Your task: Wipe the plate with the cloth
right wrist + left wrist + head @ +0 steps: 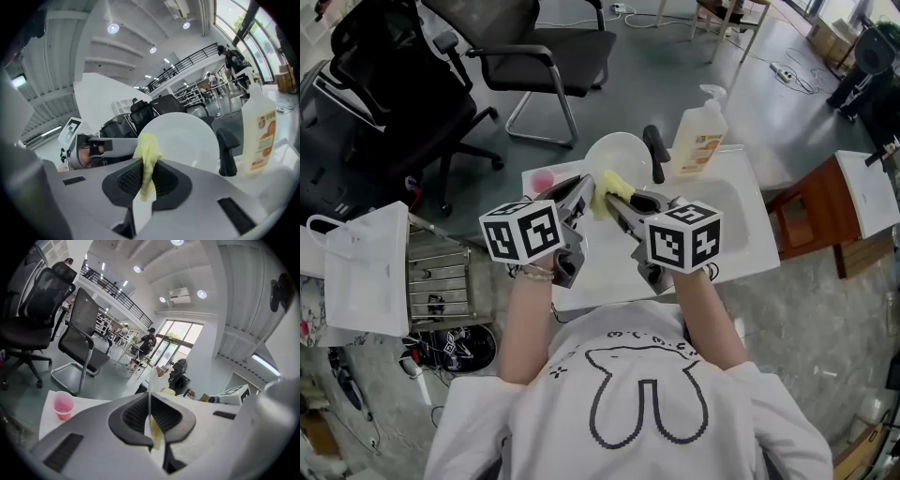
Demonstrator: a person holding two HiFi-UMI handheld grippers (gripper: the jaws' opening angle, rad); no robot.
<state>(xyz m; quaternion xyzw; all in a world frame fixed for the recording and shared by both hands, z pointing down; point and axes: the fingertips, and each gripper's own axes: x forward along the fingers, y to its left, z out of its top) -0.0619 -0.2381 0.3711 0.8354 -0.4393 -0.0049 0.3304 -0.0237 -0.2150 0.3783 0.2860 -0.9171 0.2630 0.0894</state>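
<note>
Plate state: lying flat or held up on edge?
On edge: left gripper clamps the plate by its rim, face upright.

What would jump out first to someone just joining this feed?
The white plate stands out first, held on edge over the sink with the left gripper shut on its rim. Just beside it is the bright yellow cloth, pinched in the right gripper. A soap bottle stands at the sink's far edge, and a pink cup sits off to the left.
</note>
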